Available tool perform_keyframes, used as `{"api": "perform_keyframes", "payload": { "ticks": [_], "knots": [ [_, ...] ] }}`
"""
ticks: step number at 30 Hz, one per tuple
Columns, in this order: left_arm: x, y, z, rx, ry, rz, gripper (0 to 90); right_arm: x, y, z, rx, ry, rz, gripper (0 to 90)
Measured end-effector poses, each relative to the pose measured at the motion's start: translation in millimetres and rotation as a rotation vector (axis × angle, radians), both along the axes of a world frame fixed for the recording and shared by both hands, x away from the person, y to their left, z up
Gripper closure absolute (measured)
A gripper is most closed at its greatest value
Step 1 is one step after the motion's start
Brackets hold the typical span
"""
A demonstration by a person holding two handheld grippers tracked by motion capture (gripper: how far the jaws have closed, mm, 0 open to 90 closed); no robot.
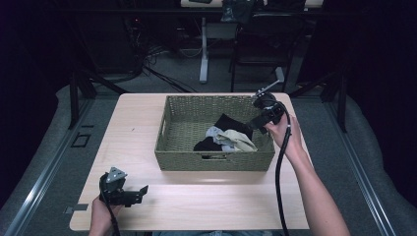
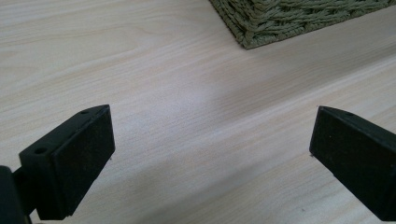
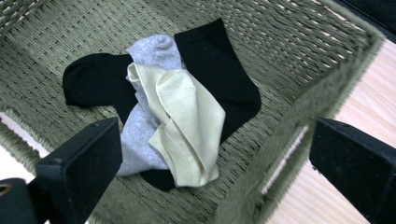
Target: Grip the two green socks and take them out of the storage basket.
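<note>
Pale desk (image 1: 206, 196) carries a woven basket (image 1: 169, 147) of socks (image 3: 177, 112) near its far right corner. My right gripper (image 1: 259, 119) hangs over them, jaws apart; my left gripper (image 1: 132, 194), jaws apart too, rests at the near left corner.

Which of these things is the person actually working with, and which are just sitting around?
In use:
- right gripper, open, over the basket
- woven basket
- cream sock, grey sock and black sock piled inside it

Just there:
- left gripper, open, idle over the table
- chair and cables behind the table

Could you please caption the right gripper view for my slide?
Open right gripper above socks in woven basket.
</note>
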State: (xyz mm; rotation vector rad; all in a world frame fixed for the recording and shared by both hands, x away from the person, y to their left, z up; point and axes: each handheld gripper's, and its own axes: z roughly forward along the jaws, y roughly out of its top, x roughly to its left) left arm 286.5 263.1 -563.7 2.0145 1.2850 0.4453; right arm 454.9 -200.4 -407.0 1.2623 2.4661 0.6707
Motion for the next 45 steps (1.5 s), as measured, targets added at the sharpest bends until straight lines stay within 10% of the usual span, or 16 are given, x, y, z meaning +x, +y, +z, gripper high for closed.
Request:
{"api": "perform_keyframes", "payload": {
  "ticks": [37, 45],
  "knots": [
    [0.0, 0.6, -0.3, -0.001, 0.003, -0.001, 0.1, 44.1, 38.5, -83.5, -0.172, 0.263, 0.043, 49.5],
    [0.1, 0.9, -0.4, -0.003, 0.003, -0.003, 0.1, 48.2, 36.1, -89.7, -0.192, 0.292, 0.019, 83.1]
  ]
}}
